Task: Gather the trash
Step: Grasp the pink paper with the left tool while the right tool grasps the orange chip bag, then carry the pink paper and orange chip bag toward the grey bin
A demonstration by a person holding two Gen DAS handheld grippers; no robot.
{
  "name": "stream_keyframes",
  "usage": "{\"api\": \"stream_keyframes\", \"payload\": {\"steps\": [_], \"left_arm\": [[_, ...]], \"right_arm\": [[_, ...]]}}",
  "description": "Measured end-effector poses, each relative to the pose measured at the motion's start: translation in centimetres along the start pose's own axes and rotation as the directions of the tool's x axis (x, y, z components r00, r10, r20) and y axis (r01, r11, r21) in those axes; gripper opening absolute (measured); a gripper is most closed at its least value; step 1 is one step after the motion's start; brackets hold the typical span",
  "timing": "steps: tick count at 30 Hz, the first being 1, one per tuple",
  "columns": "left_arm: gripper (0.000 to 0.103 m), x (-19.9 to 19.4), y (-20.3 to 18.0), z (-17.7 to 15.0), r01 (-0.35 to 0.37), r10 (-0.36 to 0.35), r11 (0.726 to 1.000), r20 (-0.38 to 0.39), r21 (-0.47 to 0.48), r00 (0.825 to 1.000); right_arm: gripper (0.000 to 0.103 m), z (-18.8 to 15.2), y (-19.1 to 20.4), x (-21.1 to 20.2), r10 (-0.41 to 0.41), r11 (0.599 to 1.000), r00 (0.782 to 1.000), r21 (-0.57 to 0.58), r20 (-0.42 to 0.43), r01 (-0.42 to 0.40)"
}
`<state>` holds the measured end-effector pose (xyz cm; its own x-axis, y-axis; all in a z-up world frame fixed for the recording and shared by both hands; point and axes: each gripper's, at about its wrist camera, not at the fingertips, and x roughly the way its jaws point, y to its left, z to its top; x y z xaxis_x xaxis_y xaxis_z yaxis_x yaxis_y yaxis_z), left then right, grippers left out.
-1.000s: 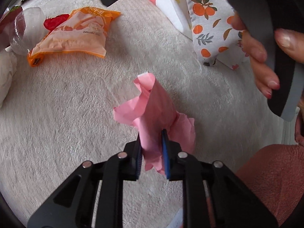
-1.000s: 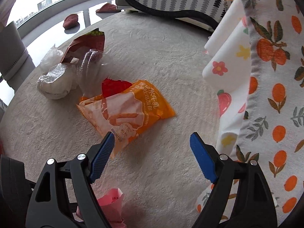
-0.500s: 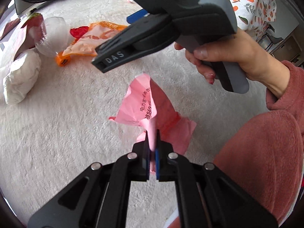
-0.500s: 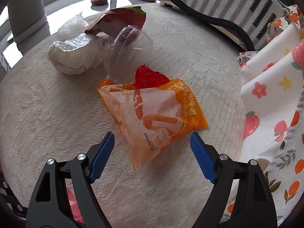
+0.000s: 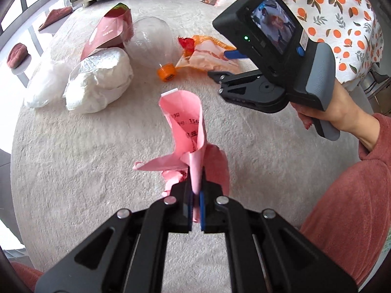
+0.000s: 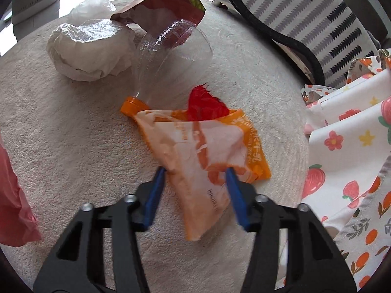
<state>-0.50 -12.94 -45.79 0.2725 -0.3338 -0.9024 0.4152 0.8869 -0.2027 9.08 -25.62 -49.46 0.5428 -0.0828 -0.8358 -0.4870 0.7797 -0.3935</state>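
Crowding the pale rug (image 6: 73, 146) are two white plastic bundles (image 5: 97, 83), one maroon pouch (image 5: 107, 31), one clear bottle (image 6: 171, 56) with an orange cap (image 5: 167, 72), and one red scrap (image 6: 205, 105). The left gripper (image 5: 195, 195) pinches a crumpled pink paper (image 5: 188, 127) above the rug. The right gripper (image 6: 194, 185), jaws parted, straddles one orange snack bag (image 6: 202, 151) lying beside the bottle's cap.

Left tool (image 5: 195, 195) clamped on crumpled pink paper (image 5: 189, 134), above beige rug (image 5: 85, 171).
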Motion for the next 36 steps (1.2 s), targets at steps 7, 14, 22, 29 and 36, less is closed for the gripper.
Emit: {"api": "stream_keyframes", "payload": {"steps": [7, 14, 22, 29, 36], "left_arm": [[0.004, -1.6, 1.2, 0.1, 0.005, -0.005, 1.0, 0.031, -0.019, 1.0], [0.004, -4.2, 2.3, 0.6, -0.001, 0.005, 0.999, 0.085, -0.044, 0.996], [0.004, -8.5, 4.6, 0.8, -0.022, 0.036, 0.997, 0.182, -0.075, 0.983], [0.004, -13.7, 8.4, -0.4, -0.039, 0.076, 0.989, 0.263, -0.143, 0.962], [0.004, -19.1, 14.3, -3.2, -0.104, 0.18, 0.965, 0.319, -0.241, 0.93]], "right_arm": [[0.003, 0.5, -0.6, -0.9, -0.028, 1.0, 1.0, 0.011, 0.002, 0.028], [0.003, 1.3, -0.2, -5.1, -0.046, 0.999, 0.998, -0.006, 0.043, 0.046], [0.003, 3.0, 0.7, -11.6, -0.05, 0.999, 0.994, -0.003, 0.1, 0.05], [0.003, 5.1, 3.7, -17.3, -0.023, 0.998, 0.986, -0.049, 0.163, 0.032], [0.003, 8.4, 9.3, -21.0, 0.034, 0.988, 0.972, -0.155, 0.232, 0.002]]}}
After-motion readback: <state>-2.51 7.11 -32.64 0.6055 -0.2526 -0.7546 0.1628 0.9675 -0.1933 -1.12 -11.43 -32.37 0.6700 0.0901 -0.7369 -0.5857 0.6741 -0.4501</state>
